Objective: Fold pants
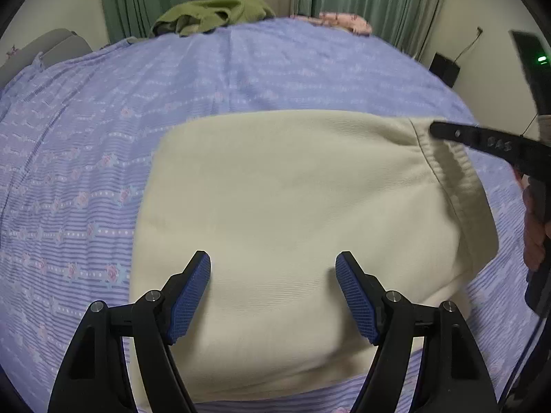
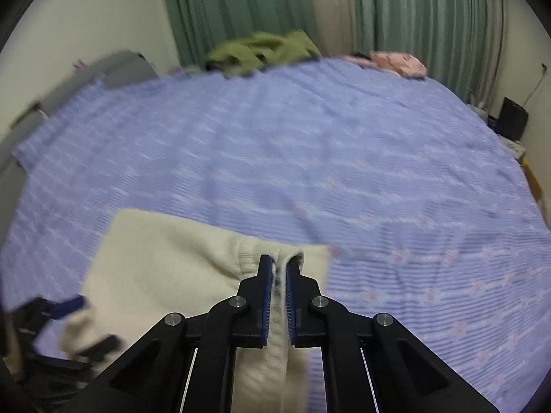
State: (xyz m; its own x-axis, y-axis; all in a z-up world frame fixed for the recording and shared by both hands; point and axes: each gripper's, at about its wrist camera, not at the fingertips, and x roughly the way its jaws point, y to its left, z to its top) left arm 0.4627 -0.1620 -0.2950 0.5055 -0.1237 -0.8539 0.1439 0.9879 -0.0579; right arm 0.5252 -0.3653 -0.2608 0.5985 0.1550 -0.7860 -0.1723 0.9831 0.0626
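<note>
The cream pants (image 1: 292, 213) lie folded in a rough square on the purple bedspread (image 1: 120, 103). My left gripper (image 1: 272, 261) is open above the near part of the pants, its blue pads (image 1: 191, 296) apart and holding nothing. My right gripper (image 2: 279, 265) is shut on the ribbed waistband edge of the pants (image 2: 165, 268) and lifts it a little. In the left wrist view the right gripper's black finger (image 1: 482, 141) shows at the pants' far right corner. The left gripper (image 2: 69, 309) shows blurred at the lower left of the right wrist view.
A green garment (image 1: 213, 13) and a pink patterned cloth (image 1: 344, 22) lie at the far edge of the bed by the green curtains. A grey pillow (image 1: 51, 48) sits at the far left. A black box (image 1: 444, 69) stands by the right wall.
</note>
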